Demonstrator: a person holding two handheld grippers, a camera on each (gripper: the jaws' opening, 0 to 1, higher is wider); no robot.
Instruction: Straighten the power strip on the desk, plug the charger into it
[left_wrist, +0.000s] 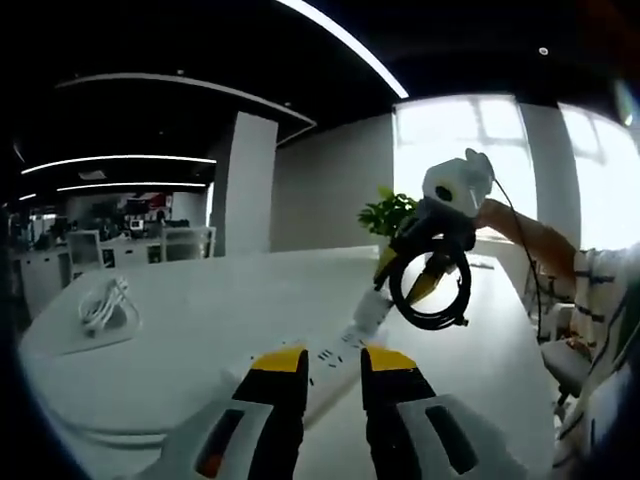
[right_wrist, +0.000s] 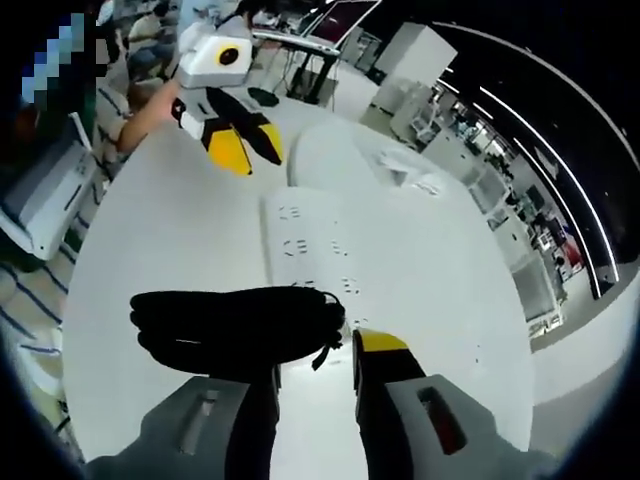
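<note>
Mid-table, the power strip (left_wrist: 345, 352) runs lengthwise away from the left gripper (left_wrist: 333, 362), whose narrow-gapped jaws hold nothing. Bare table (left_wrist: 200, 320) lies all round it. Above it, the right gripper (left_wrist: 425, 285) grips a black coiled cable (right_wrist: 235, 325); the charger itself is hard to make out.

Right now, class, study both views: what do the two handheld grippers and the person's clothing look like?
Both tools match. The left gripper has two black jaws with yellow tips rising from a pale grey body. The right gripper shows one yellow-tipped black jaw; its other tip is hidden behind a black cable coil. A thin dark cable trails from it. The person wears a striped short sleeve.
</note>
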